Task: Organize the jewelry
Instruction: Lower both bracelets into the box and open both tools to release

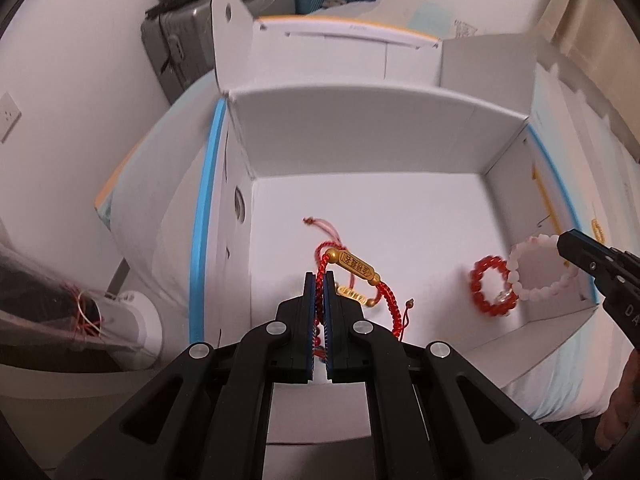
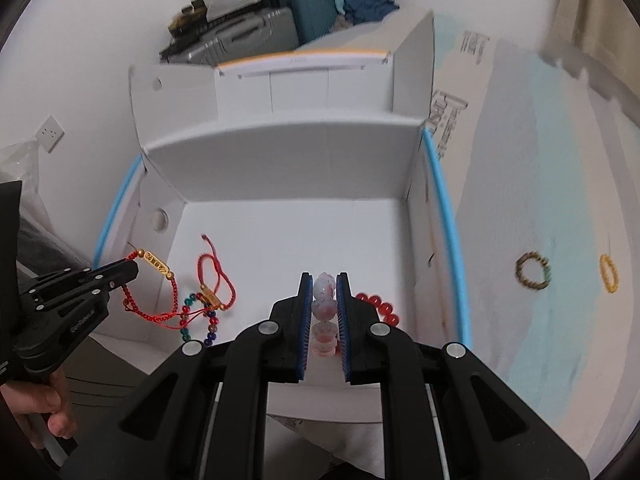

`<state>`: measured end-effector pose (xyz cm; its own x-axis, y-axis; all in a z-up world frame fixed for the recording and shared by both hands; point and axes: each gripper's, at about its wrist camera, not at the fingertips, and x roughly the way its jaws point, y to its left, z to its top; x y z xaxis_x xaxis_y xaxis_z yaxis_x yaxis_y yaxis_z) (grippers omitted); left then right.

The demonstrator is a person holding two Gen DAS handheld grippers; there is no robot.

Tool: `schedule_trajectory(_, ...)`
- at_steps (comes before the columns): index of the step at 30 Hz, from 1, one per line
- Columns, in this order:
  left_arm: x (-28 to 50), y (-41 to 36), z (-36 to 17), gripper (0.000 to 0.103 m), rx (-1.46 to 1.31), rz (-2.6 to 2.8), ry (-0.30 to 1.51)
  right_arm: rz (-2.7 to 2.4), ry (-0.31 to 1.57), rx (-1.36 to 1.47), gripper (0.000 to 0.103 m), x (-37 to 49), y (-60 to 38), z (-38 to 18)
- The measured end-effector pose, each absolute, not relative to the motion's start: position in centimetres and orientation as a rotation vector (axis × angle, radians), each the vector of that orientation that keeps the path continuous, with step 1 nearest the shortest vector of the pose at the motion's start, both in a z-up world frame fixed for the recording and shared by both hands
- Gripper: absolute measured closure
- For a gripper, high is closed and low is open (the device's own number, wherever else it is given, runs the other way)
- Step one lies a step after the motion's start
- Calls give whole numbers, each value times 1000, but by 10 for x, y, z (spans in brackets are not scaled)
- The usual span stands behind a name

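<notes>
Left gripper: jaws clamped together on the braided cord of a red cord bracelet with a gold barrel charm, held low centre of the left wrist view, over the floor of the white box. Right gripper: jaws closed on a pale pink bead bracelet, the beads stacked between the blue pads in the lower centre of the right wrist view; its loop hangs at the right edge of the left wrist view, just beside the box's right wall. Already in the box: a red bead bracelet at lower right of the left wrist view, a second red cord piece and a multicoloured bead strand at lower left of the right wrist view. Outside the box, on the pale blue surface at the right of the right wrist view: a brown bead bracelet and a yellow ring bracelet, both yet to be collected. Risks, as judged: loose cord tails may snag on the pieces beneath and drag them out when the left gripper lifts; the pink loop, released close to the wall, may catch on the rim or land outside; stacked round beads could slip between the pads if the grip loosens early.
</notes>
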<state>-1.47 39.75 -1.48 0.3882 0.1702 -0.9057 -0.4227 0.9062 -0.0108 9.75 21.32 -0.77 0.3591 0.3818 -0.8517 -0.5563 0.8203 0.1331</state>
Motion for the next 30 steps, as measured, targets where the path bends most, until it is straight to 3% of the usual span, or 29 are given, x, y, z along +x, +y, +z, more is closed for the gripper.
schedule_trajectory(24,0,402,-67,97,-223,422,1215,587,1141,-238,91,110,221,-58)
schedule_trajectory(27,0,402,-64,95,-219,419,1199,584,1125,-244,89,109,221,-55)
schedule_trajectory(30,0,400,-60,86,-212,415,1189,591,1114,-243,89,108,221,-50)
